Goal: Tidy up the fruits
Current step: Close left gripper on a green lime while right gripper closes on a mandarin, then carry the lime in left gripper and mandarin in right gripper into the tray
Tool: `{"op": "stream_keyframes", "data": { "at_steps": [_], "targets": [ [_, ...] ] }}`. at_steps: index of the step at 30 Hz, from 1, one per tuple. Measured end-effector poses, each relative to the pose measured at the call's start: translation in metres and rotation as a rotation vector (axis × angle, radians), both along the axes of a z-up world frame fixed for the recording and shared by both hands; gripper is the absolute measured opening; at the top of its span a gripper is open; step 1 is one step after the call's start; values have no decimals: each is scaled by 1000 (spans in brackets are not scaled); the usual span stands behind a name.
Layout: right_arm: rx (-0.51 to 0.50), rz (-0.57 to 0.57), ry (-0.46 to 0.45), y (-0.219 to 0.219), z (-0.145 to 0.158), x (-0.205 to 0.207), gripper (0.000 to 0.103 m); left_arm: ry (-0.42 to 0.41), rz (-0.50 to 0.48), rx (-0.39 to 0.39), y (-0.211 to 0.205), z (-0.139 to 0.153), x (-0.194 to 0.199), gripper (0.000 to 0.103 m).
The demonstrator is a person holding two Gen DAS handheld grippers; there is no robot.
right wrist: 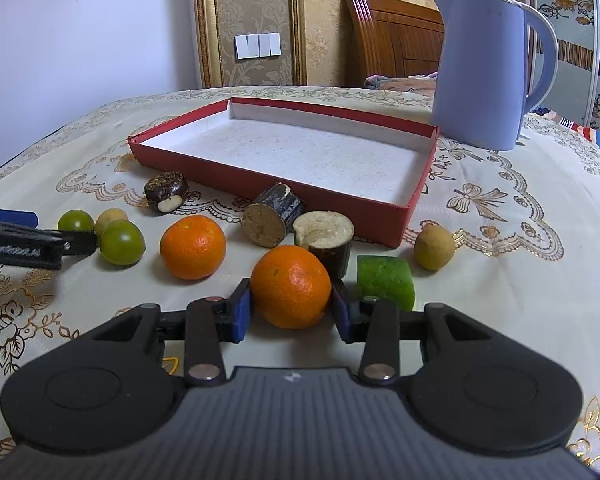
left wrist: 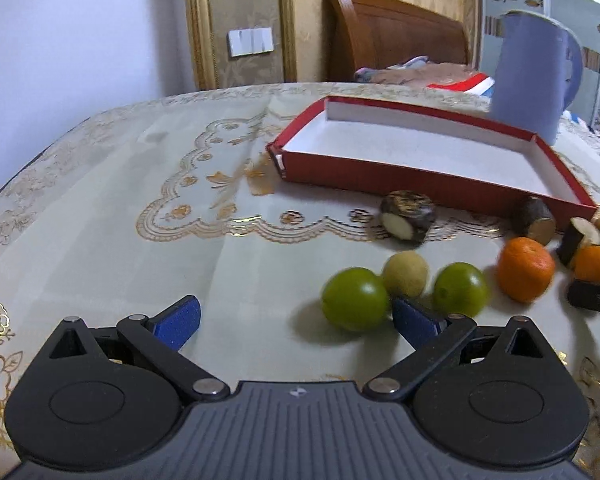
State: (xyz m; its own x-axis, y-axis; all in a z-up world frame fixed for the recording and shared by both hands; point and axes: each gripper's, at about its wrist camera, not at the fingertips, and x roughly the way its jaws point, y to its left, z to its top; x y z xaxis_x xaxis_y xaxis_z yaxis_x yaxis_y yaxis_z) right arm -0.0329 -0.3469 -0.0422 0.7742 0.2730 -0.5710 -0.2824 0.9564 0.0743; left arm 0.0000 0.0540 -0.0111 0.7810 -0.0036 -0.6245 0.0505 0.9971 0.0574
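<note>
My right gripper [right wrist: 291, 312] has its blue pads on both sides of an orange [right wrist: 291, 286] that rests on the tablecloth. My left gripper [left wrist: 296, 320] is open and empty; its right pad lies between two green fruits [left wrist: 356, 298] [left wrist: 460, 290], with a yellowish round fruit [left wrist: 405, 274] behind. A second orange [right wrist: 192, 246], three dark sugarcane chunks [right wrist: 272, 220] [right wrist: 328, 236] [right wrist: 167, 191], a green wedge [right wrist: 386, 280] and another yellowish fruit [right wrist: 434, 247] lie in front of the empty red tray [right wrist: 204, 168].
A blue kettle [right wrist: 480, 68] stands behind the tray at the right. The patterned tablecloth [left wrist: 120, 220] covers a round table whose edge curves off at the left. A bed and wall lie beyond.
</note>
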Motion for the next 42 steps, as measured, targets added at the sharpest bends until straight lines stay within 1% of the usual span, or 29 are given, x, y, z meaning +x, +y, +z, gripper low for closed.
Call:
{"op": "stream_keyframes", "data": {
  "at_steps": [4, 5, 6, 7, 8, 9, 13, 15, 18, 22, 24, 25, 33, 39, 42],
  "targets": [
    [1, 0, 0, 0, 0, 0, 39, 11, -2, -18, 5, -2, 3, 103],
    [2, 0, 0, 0, 0, 0, 39, 7, -3, -13, 7, -2, 1, 101],
    [3, 0, 1, 0, 0, 0, 39, 6, -2, -12, 8, -2, 1, 95],
    [2, 0, 0, 0, 0, 0, 39, 5, 7, -15, 9, -1, 0, 91],
    [-1, 0, 0, 0, 0, 0, 39, 2, 21, -22, 10, 1, -1, 81],
    [-2, 0, 0, 0, 0, 0, 39, -1, 30, -23, 10, 3, -1, 75],
    [-3, -1, 0, 1, 0, 0, 39, -14, 33, -5, 7, 1, 4, 73],
    [-10, 0, -2, 1, 0, 0, 39, -25, 19, -1, 4, 1, 3, 62],
    [-13, 1, -2, 0, 0, 0, 39, -38, 5, 36, -5, 1, 0, 53],
    [-10, -2, -4, 1, 0, 0, 39, -44, 8, 80, -15, 2, -4, 46],
    [-14, -3, -6, 1, 0, -1, 39, -46, -1, 72, -16, 2, -5, 36],
    [-15, -3, -6, 1, 0, -1, 39, -45, -8, 57, -16, 2, -6, 32],
    [-14, -4, -10, 1, 1, -1, 38, -48, 3, 40, -15, 1, -8, 32],
    [-5, -7, -13, 0, 2, -1, 38, -46, 12, 47, -17, 2, -8, 32],
    [-3, -12, -25, -1, 3, -3, 38, -40, 16, 32, -16, 3, -8, 32]
  ]
}}
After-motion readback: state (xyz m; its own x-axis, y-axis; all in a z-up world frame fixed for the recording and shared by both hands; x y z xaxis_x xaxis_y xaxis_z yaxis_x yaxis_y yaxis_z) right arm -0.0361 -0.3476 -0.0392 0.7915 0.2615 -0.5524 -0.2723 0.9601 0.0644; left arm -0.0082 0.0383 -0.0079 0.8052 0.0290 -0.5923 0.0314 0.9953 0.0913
